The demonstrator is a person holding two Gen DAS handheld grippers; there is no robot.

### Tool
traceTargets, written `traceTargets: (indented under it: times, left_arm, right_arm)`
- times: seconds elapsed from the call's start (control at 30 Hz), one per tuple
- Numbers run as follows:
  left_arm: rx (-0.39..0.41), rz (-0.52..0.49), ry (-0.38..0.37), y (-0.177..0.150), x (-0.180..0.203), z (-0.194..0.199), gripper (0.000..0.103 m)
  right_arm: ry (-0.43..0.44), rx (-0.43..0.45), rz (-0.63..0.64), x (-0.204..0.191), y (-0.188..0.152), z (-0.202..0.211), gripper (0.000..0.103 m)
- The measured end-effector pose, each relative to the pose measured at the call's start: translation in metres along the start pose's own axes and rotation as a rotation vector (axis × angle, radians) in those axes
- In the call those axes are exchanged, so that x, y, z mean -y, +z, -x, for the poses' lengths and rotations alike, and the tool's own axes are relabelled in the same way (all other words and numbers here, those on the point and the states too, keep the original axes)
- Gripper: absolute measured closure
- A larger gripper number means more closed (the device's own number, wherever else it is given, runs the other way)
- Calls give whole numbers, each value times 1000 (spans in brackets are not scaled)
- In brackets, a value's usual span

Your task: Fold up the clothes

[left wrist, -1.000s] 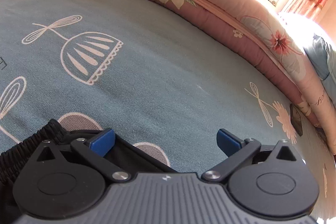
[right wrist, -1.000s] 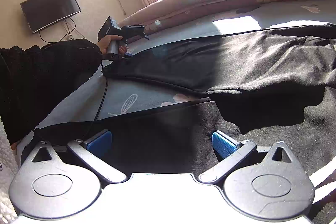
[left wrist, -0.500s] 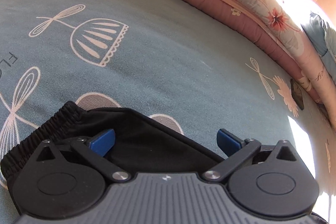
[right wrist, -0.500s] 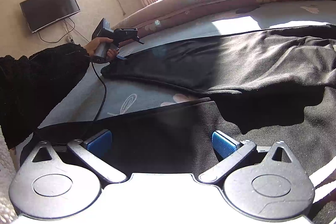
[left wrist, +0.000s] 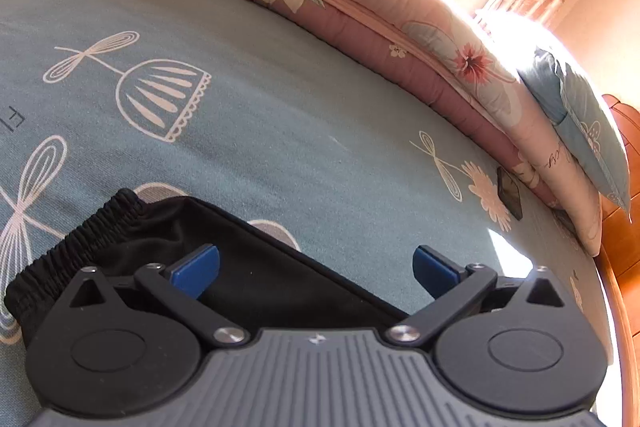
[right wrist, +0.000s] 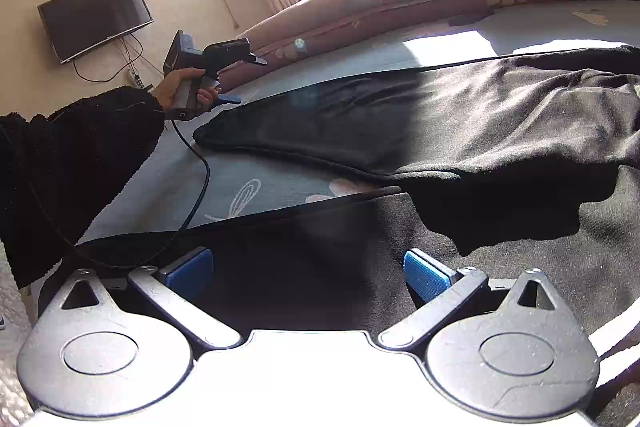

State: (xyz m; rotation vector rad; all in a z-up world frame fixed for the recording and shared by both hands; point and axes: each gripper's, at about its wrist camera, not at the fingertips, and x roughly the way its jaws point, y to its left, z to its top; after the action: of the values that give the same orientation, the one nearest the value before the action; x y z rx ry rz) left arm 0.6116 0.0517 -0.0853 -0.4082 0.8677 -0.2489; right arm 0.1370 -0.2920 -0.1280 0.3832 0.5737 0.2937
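While black trousers (right wrist: 460, 115) lie lengthwise across bed (left wrist: 280, 99), I judge left tool (left wrist: 316, 261) nearer elastic cuff (left wrist: 76, 239), just near-left of its spread pads. Right tool (right wrist: 306, 273) also spread, hovering over near leg, gripping nothing.

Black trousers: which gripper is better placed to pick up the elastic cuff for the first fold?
Left. The left gripper hangs open right over the elastic cuff of the black trousers; the right gripper, also open, hovers over the other leg.
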Motion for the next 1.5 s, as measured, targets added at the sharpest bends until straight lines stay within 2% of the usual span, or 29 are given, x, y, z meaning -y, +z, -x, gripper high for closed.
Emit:
traceTargets:
  times: [0.07, 0.13, 0.2, 0.27, 0.37, 0.47, 0.53, 0.6, 0.67, 0.77, 0.9, 1.0, 1.1, 1.23, 1.4, 1.5]
  left_arm:
    - [-22, -10, 31, -6, -3, -10, 1]
    - [31, -33, 65, -7, -4, -18, 1]
    - [67, -57, 140, -2, -4, -26, 1]
    - [83, -24, 175, 2, -3, -28, 1]
    - [84, -1, 139, 2, 7, -18, 1]
    - [63, -64, 49, -11, 21, -1, 1]
    - [32, -91, 19, -19, 25, 5, 1]
    - [4, -104, 25, -24, 24, 3, 1]
    - [-17, -106, 75, -27, 17, -6, 1]
    - [39, -75, 125, -23, 9, -6, 1]
    - [30, 3, 183, -21, 6, 4, 1]
    - [19, -36, 162, -28, 16, 14, 1]
    - [-27, -71, 207, -36, 24, 18, 1]
    - [-50, -69, 189, -42, 38, 47, 1]
    - [-53, -148, 161, -48, 77, 102, 1]
    - [-69, -202, 129, -65, 102, 115, 1]
  right_arm:
    - [-2, -1, 3, -1, 0, 0, 0]
    - [-5, -2, 6, -1, 0, 0, 0]
    - [-7, -4, 9, -2, 0, 0, 0]
    - [-7, -3, 8, -2, 0, 0, 0]
    - [-5, -1, 5, -2, 0, 0, 0]
    - [-6, 0, 5, -2, -1, 1, 0]
    - [-9, -2, 9, -3, -1, 0, 0]
    - [-13, -3, 13, -3, -1, 0, 0]
    - [-16, -4, 16, -4, -1, 0, 0]
    - [-21, -7, 22, -5, -1, 0, 0]
    - [-31, -11, 39, -7, -1, 1, 0]
    - [-39, -14, 51, -9, -2, 1, 0]
    - [-51, -13, 58, -10, -2, 2, 0]
    - [-80, -5, 86, -17, -3, 5, 0]
    - [-76, 50, 162, -33, -2, 17, 0]
    - [-65, 79, 210, -44, -3, 25, 0]
